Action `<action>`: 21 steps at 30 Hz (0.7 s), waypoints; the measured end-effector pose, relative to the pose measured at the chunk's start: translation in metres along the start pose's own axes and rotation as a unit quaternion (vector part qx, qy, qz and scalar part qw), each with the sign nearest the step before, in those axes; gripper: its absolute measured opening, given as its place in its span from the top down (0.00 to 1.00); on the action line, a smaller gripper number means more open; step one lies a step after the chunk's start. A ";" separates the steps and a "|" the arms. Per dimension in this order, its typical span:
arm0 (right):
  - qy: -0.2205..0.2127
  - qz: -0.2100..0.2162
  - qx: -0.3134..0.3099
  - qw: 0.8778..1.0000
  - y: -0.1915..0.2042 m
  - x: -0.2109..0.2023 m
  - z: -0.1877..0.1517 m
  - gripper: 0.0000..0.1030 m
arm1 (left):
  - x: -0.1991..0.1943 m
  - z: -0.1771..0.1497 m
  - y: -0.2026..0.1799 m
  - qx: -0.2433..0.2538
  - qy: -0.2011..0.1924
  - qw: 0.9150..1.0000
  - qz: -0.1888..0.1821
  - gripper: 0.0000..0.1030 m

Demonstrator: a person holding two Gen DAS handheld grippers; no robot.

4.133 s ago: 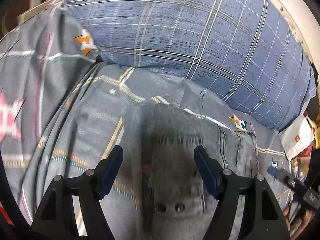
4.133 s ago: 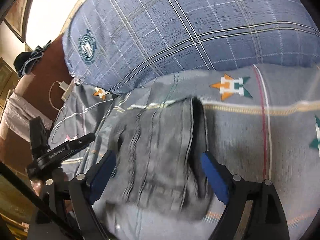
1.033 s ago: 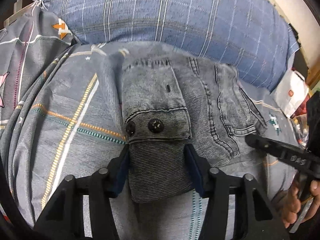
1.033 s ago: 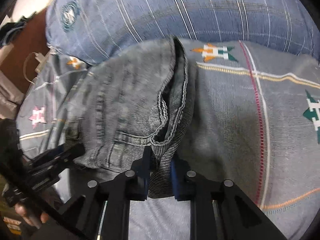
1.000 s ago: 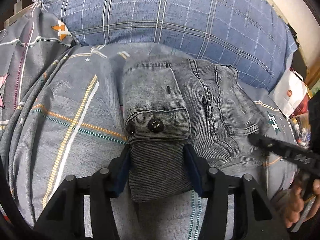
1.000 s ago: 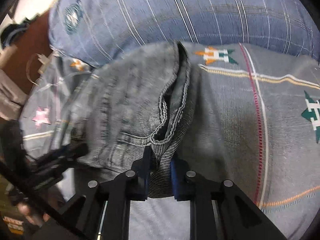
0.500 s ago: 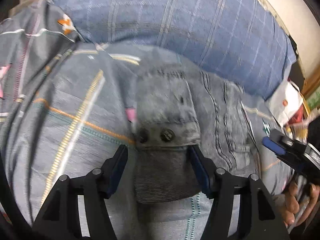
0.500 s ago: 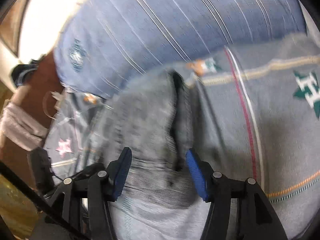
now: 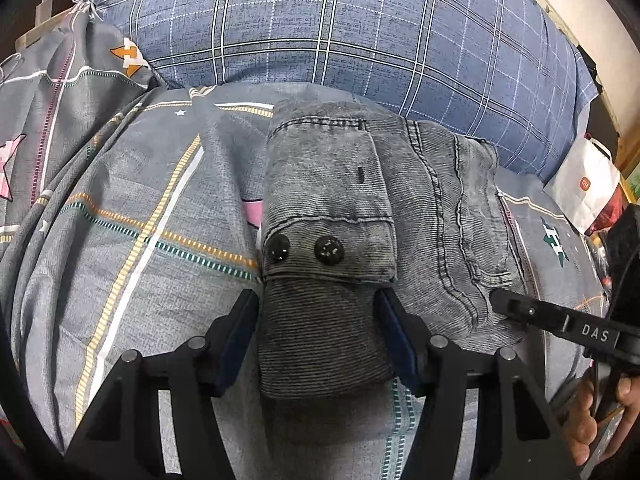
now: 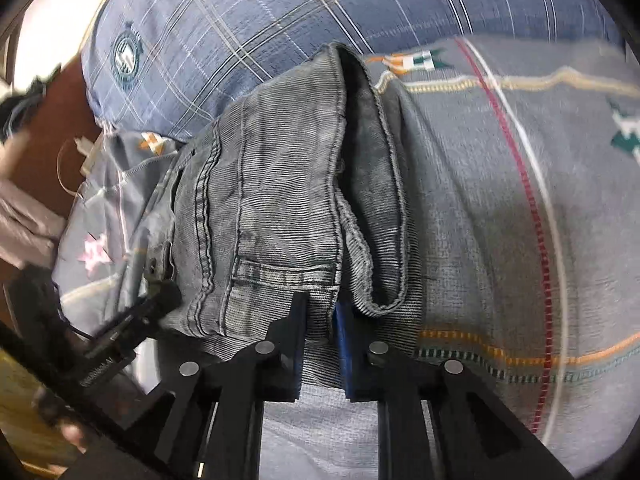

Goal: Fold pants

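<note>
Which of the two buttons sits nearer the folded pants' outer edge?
The left button, hard by the pants edge; the other button sits further in.

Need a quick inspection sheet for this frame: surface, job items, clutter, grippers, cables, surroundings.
Surface: grey patterned bedsheet, wrinkled.
Job's things: grey corduroy pants, folded into a bundle, two buttons up, lying on the sheet against the blue plaid pillow.
Clutter: white shopping bag at the far right edge.
Grippers: left hand-held gripper shut on the bundle's near end; right hand-held gripper shut on the waistband edge.
Cables: white charger lead by the headboard.
Surroundings: brown wooden headboard; pale wall behind the pillow.
</note>
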State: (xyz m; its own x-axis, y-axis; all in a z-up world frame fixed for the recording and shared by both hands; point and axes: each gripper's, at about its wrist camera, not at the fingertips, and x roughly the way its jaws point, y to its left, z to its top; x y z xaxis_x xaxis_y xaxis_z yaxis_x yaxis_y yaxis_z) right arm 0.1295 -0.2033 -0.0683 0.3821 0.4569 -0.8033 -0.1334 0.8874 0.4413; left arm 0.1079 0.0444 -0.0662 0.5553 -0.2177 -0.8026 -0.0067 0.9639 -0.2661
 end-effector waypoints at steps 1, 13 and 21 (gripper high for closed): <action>-0.019 0.007 -0.005 1.000 0.004 -0.013 -0.001 0.91 | -0.001 0.000 0.000 0.000 -0.002 1.000 0.000 0.41; -0.030 -0.017 -0.009 0.999 -0.007 -0.017 -0.016 0.94 | -0.006 -0.004 -0.006 0.021 -0.010 1.000 0.016 0.39; -0.034 -0.003 0.005 0.999 -0.018 -0.020 -0.018 0.56 | -0.035 -0.010 0.008 -0.005 -0.043 0.999 0.021 0.40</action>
State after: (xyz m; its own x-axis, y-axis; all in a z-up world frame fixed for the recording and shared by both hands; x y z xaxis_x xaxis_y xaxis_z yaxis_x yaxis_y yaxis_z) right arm 0.1081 -0.2271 -0.0674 0.4440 0.4464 -0.7769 -0.1224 0.8892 0.4409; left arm 0.0800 0.0582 -0.0457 0.6240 -0.1627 -0.7643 -0.0395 0.9703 -0.2388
